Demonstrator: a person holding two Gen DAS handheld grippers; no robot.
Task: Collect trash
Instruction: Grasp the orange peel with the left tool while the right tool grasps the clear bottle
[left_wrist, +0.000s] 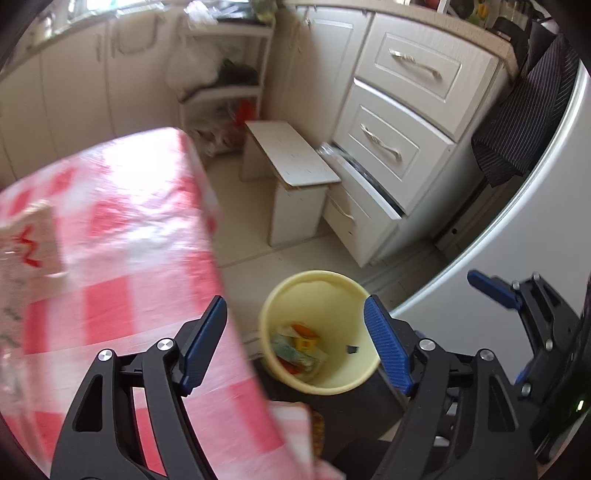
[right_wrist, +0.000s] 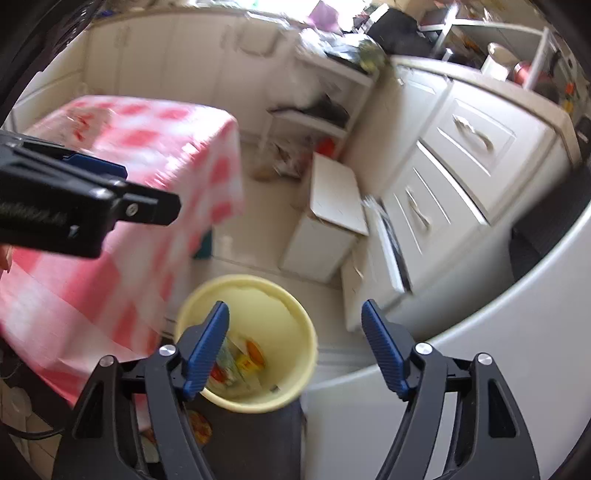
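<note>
A pale yellow bin (left_wrist: 354, 373) stands on the floor beside the table, with crumpled wrappers (left_wrist: 299, 349) lying in its bottom. My left gripper (left_wrist: 295, 343) is open and empty, high above the bin. The bin shows in the right wrist view too (right_wrist: 295, 317), with the wrappers (right_wrist: 240, 362) inside. My right gripper (right_wrist: 295, 347) is open and empty above the bin. The right gripper also shows at the right edge of the left wrist view (left_wrist: 535, 314); the left gripper crosses the left side of the right wrist view (right_wrist: 74, 206).
A table with a red-and-white checked cloth (left_wrist: 122, 236) stands left of the bin, with a paper bag (left_wrist: 29, 240) on it. A white stool (left_wrist: 291, 177), white drawers (left_wrist: 388, 147) with one pulled open, and a white fridge (left_wrist: 517, 236) surround the floor.
</note>
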